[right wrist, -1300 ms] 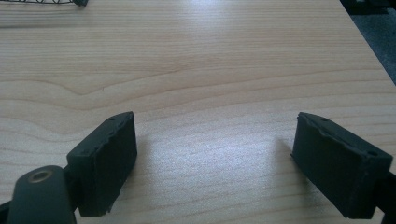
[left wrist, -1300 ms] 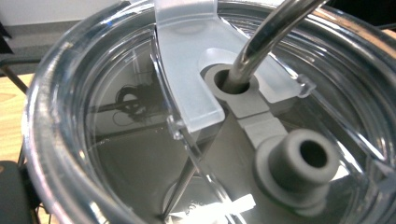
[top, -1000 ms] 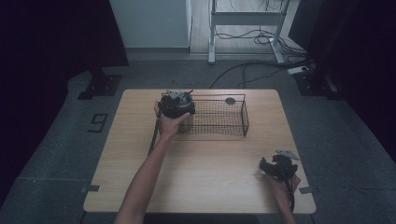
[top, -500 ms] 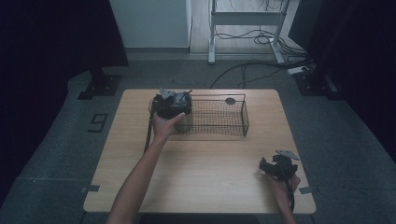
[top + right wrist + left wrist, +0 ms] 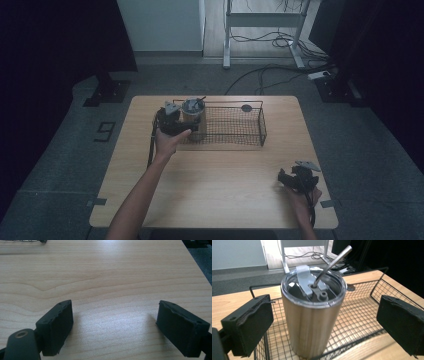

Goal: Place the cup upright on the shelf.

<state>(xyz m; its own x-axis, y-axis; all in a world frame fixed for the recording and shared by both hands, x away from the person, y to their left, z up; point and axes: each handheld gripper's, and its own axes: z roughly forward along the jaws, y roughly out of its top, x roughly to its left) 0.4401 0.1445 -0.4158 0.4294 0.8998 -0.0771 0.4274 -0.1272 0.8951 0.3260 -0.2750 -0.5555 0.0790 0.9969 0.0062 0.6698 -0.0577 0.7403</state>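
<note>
Standing upright in the wire basket (image 5: 235,131), at the basket's 9 o'clock end, is a steel tumbler (image 5: 313,317) with a clear lid (image 5: 313,286) and a bent metal straw (image 5: 332,263) that leans toward 1 o'clock in the left gripper view.

Item 1, tumbler: brushed metal wall, grey flip tab on the lid, base on the basket's mesh floor. In the high view it sits at about 11 o'clock on the table (image 5: 210,190).

Item 2, left gripper (image 5: 322,327): jaws spread wide, one on either side of the tumbler, both well clear of its wall; nothing is pinched. The jaws have just been closing a little, with the tumbler between them but untouched. In the high view the gripper is at the basket's 9 o'clock end, just beside the tumbler.

Item 3, right gripper (image 5: 115,325): jaws spread wide over bare wood, nothing between them. In the high view it rests near the table's 4 o'clock corner, well apart from the basket.

Item 4, wire basket: black mesh, rectangular, long side across the table, at the table's 12 o'clock edge. A small dark round object (image 5: 246,107) lies at its far rim; what it is cannot be told.
</note>
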